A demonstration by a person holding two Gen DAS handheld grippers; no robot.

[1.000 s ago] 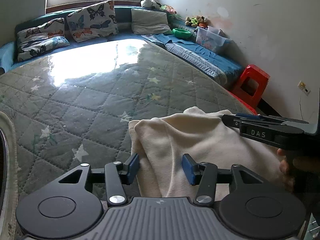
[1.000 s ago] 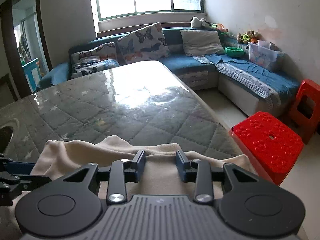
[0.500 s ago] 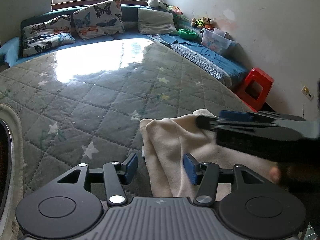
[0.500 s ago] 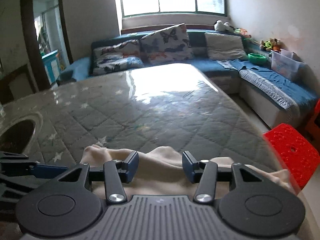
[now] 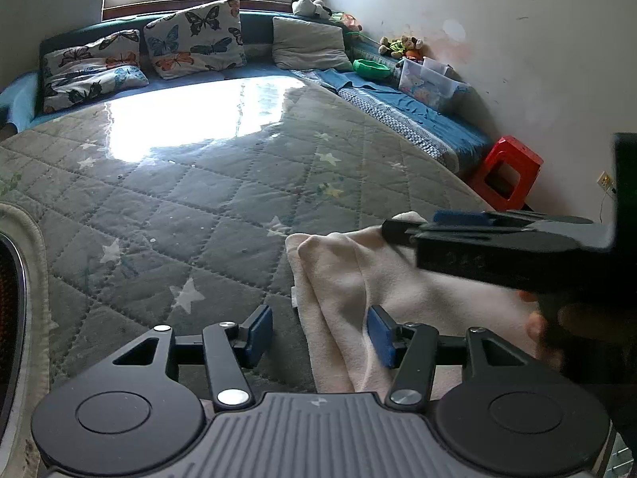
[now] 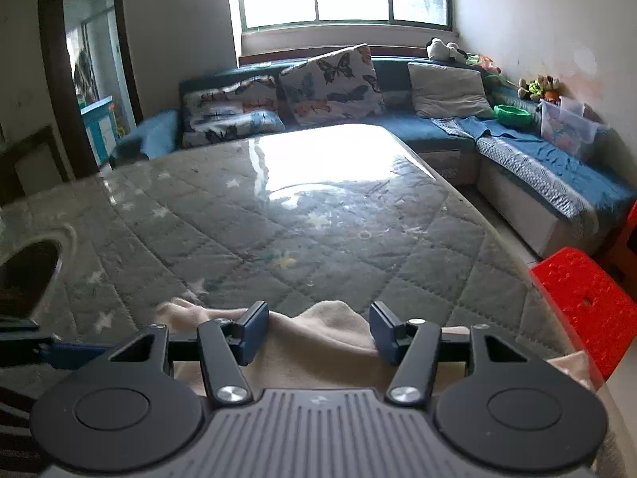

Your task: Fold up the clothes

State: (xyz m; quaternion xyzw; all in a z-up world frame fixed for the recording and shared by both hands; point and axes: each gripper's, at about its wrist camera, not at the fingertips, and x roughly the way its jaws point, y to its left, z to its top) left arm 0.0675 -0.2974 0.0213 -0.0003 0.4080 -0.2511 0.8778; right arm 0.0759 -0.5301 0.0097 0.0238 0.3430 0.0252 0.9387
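The left gripper (image 5: 319, 334) in its own wrist view hangs over the near left edge of a cream garment (image 5: 382, 279), its blue pads spread apart and opening, pressing on nothing: the left pad stands over the grey quilted star-print cover (image 5: 191, 207), the right pad over the cloth, so the garment's folded edge lies between them, not gripped. The garment lies bunched in soft ridges at the near right corner of the covered table, its far rounded edge doubled over. Across it from the right reaches the right gripper (image 5: 402, 231), seen side-on, its tip over the far part of the cloth; a hand (image 5: 545, 330) shows blurred beneath it. Behind are a blue sofa (image 5: 398, 115) with butterfly cushions and a red stool (image 5: 505, 171)

In the right wrist view the right gripper (image 6: 318, 332) has its jaws parted and opening, with a hump of the cream garment (image 6: 326, 342) rising between the pads; neither pad appears to press it. The left gripper's blue pad tip (image 6: 75, 354) pokes in at the lower left. A second red stool (image 6: 585, 302) stands off the table's right edge

Judging by this, at least one fold seems laid and just let go, but the cloth is lumpy, not a neat flat packet; smoothing and further folds look to remain
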